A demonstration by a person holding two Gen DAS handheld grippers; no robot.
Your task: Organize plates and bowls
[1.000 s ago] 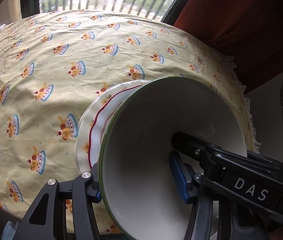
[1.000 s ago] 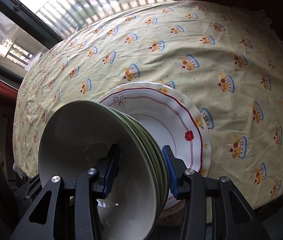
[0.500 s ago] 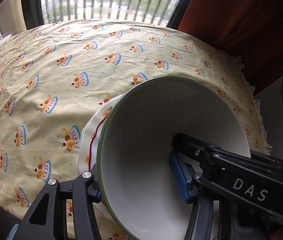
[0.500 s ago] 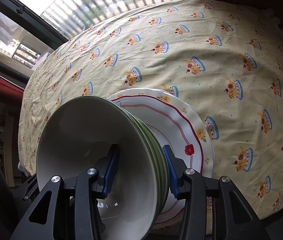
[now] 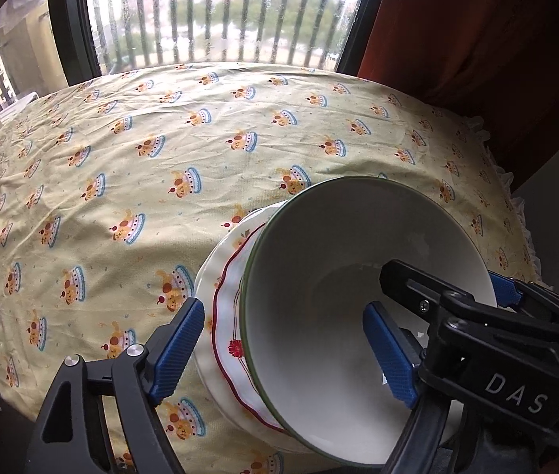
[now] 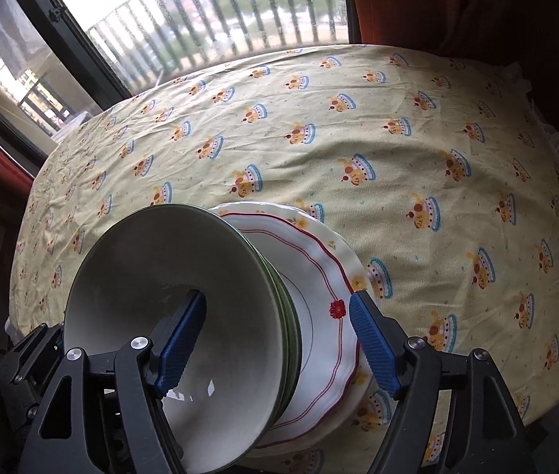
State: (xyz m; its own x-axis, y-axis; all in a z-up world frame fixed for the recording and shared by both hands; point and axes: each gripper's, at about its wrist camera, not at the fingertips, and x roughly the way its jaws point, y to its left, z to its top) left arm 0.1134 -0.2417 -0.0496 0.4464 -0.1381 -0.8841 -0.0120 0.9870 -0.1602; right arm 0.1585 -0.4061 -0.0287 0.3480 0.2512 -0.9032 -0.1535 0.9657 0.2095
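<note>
Both grippers letting go of the bowl stack now. Left gripper (image 5: pixel 279 349): jaws opening, rim of the green-rimmed bowls (image 5: pixel 358 276) sits between them, left pad clear of the plate edge, right pad inside the bowl w/ a gap showing, so no press. Right gripper (image 6: pixel 277 341): jaws opening too, left pad inside the bowl (image 6: pixel 184 296), right pad out past the rim of the red-trimmed plate (image 6: pixel 319 296), not touching.

Stack location: right in front of both tools, between each pair of fingers, bowls nested on the plates, all on the yellow tablecloth (image 5: pixel 141 158) at its near edge.

Risks from here, imo:
- inner pads are down inside the bowl. Pulling back at an angle could hook the rim and drag or tip the top bowl
- stack is close to the table's near edge; any tug toward the person could slide it off, cloth is wrinkled and prob loose
- scalloped plates under the bowls look slightly offset; can't tell through the fisheye if the stack sits level, so a nudge could shift it

Lift straight up and out, both sides together.
</note>
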